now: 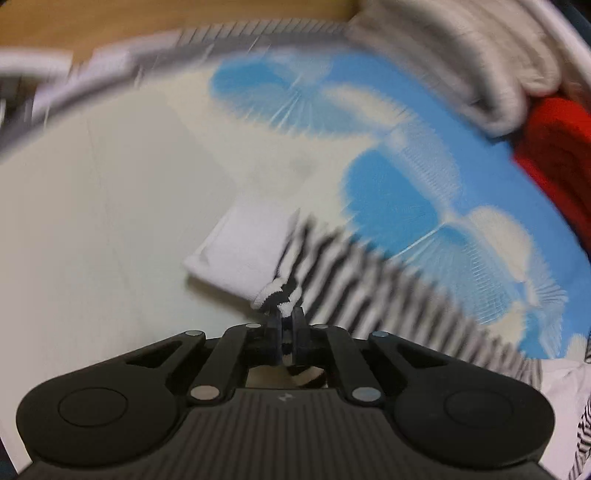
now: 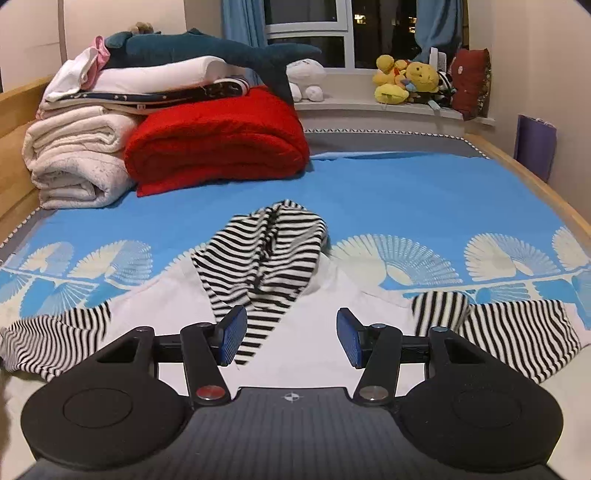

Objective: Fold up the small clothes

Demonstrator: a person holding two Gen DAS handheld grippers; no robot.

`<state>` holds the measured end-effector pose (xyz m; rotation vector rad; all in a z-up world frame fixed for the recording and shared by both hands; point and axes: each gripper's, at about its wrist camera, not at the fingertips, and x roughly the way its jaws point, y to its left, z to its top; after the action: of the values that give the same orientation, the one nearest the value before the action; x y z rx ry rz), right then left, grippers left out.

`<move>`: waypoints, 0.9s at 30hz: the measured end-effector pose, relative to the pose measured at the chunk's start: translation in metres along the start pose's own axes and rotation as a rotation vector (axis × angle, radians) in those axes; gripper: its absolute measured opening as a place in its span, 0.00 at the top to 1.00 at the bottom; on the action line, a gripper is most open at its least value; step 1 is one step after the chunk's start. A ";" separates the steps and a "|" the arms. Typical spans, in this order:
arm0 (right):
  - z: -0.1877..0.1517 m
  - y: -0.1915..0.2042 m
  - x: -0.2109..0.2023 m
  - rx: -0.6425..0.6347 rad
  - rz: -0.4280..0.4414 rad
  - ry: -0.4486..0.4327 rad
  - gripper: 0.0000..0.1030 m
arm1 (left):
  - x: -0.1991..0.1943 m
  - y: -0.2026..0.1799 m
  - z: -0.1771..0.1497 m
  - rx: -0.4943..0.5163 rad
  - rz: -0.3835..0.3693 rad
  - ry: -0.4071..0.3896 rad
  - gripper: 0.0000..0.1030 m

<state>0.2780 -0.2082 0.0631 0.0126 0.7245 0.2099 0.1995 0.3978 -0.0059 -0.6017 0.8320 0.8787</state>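
Warm, even indoor light fills both views, and the window is dark. The left wrist view is heavily smeared by motion blur; only the tool stays sharp. The right wrist view is crisp, with fisheye bending and dark vignetted corners.

The left gripper points steeply down, its jaws pinched tight on a bunched fold of the striped garment, which also pokes out behind the pads. The right gripper hovers just above the same garment, angled down less steeply, its blue pads standing apart with nothing between them.
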 end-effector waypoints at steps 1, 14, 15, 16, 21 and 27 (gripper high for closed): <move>-0.001 -0.003 0.001 0.008 -0.003 0.005 0.47 | -0.013 -0.013 0.001 0.027 -0.022 -0.040 0.96; -0.021 -0.052 0.041 0.300 -0.034 0.194 0.64 | -0.225 -0.246 -0.147 0.658 -1.036 0.098 0.85; -0.023 -0.055 0.044 0.321 -0.039 0.203 0.61 | -0.228 -0.251 -0.157 0.688 -1.032 0.115 0.85; -0.025 -0.059 0.049 0.347 -0.042 0.212 0.60 | -0.227 -0.254 -0.161 0.698 -0.998 0.118 0.81; -0.039 -0.073 0.073 0.448 -0.063 0.260 0.56 | -0.181 -0.252 -0.143 0.612 -0.709 0.144 0.81; -0.069 -0.088 0.112 0.631 -0.083 0.368 0.56 | -0.134 -0.233 -0.110 0.466 -0.510 0.213 0.81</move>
<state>0.3306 -0.2769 -0.0695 0.5562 1.1324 -0.1077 0.3066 0.1394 0.0727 -0.4643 0.9771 0.1454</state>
